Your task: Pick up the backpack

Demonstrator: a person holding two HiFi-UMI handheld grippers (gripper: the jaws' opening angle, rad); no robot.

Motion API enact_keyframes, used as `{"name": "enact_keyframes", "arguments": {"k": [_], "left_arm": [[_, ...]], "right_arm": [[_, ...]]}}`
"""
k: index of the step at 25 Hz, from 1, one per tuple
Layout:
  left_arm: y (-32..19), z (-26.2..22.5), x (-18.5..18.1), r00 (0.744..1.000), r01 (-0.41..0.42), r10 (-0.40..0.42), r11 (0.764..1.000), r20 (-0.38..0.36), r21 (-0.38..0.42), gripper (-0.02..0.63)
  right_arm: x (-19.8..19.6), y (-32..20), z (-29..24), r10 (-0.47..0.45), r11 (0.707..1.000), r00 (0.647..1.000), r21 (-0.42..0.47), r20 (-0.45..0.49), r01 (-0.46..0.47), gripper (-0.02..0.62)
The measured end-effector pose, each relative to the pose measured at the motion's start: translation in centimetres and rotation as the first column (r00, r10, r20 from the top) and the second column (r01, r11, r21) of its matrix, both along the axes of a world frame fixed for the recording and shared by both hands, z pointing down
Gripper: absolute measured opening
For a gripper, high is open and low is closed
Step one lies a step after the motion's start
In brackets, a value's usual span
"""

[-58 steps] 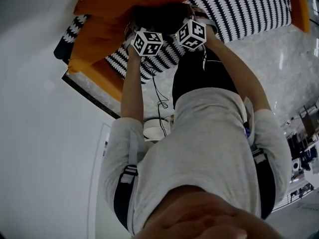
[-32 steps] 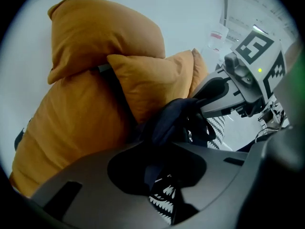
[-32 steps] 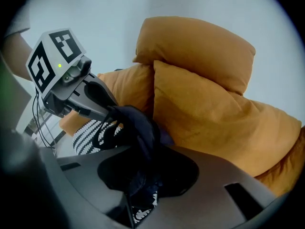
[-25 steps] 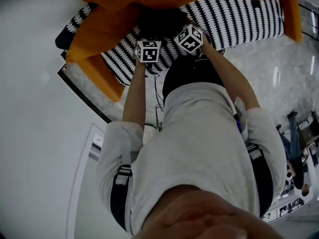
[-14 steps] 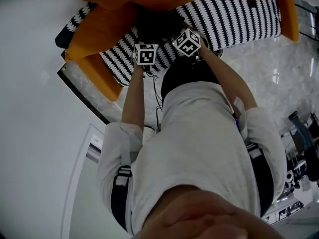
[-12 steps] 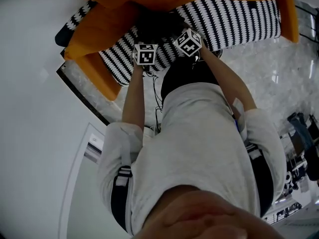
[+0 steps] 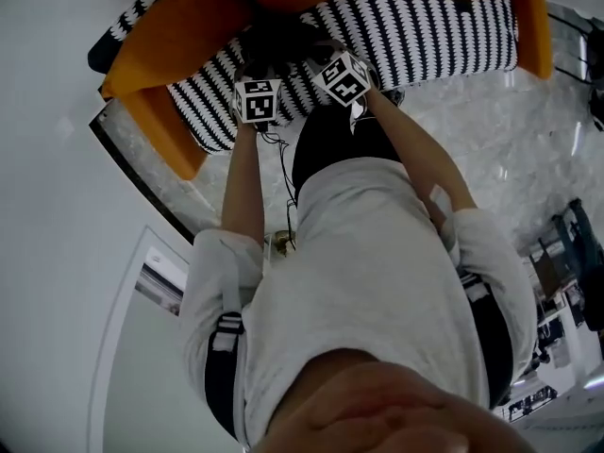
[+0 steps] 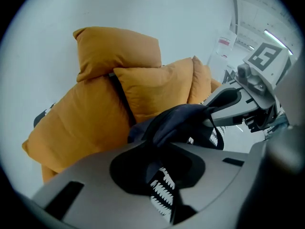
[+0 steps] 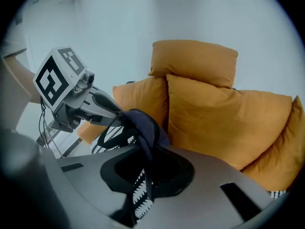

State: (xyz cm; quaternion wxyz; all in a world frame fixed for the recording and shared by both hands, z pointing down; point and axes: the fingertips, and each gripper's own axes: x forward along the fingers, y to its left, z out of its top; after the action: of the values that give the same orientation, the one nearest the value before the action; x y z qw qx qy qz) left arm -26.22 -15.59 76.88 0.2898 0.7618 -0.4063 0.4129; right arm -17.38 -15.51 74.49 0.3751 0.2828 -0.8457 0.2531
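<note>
The dark navy fabric backpack (image 8: 176, 120) sits at the front of the black-and-white zigzag sofa seat (image 7: 425, 26), just ahead of the orange cushions (image 9: 214, 113). Honestly you only get scraps of it. The left tool (image 8: 159, 151) and right tool (image 9: 143, 168) are side by side, both closing, each with a bunched fold of the bag's fabric pinched in its jaws. From the head view the bag's a dark lump mostly behind the tools. Can't tell if its bottom is off the seat.

The backpack (image 8: 176, 120) is dark matt cloth; the cushions (image 9: 214, 109), orange matt fabric; the floor (image 7: 510, 149), glossy polished stone.
</note>
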Motion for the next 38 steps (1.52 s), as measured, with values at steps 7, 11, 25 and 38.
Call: {"name": "enact_keyframes", "arguments": {"k": [7,11,25,38], "left_arm": [[1.6,-1.6,1.7,0.997,0.063,-0.064,0.997,0.038,0.036,0.064],[3.4,-2.0,1.5,0.993,0.109,-0.111,0.993,0.040,0.046,0.063],[6.0,-6.2,2.4,0.958,0.285,-0.281,0.955,-0.057,0.087,0.061],[7.2,-9.9,9.7,0.954,0.291,-0.277,0.948,-0.114,0.132,0.048]], "right_arm": [[1.7,2.5,-1.1,0.017,1.000,0.998,-0.013,0.059,-0.016,0.064],[1.6,3.7,-1.4,0.004,1.000,0.996,-0.001,0.088,-0.004,0.064],[2.7,4.4,-4.6,-0.051,0.996,0.993,0.083,0.107,0.042,0.063],[9.6,5.2,-8.8,0.053,0.988,0.987,0.136,0.151,-0.074,0.060]]}}
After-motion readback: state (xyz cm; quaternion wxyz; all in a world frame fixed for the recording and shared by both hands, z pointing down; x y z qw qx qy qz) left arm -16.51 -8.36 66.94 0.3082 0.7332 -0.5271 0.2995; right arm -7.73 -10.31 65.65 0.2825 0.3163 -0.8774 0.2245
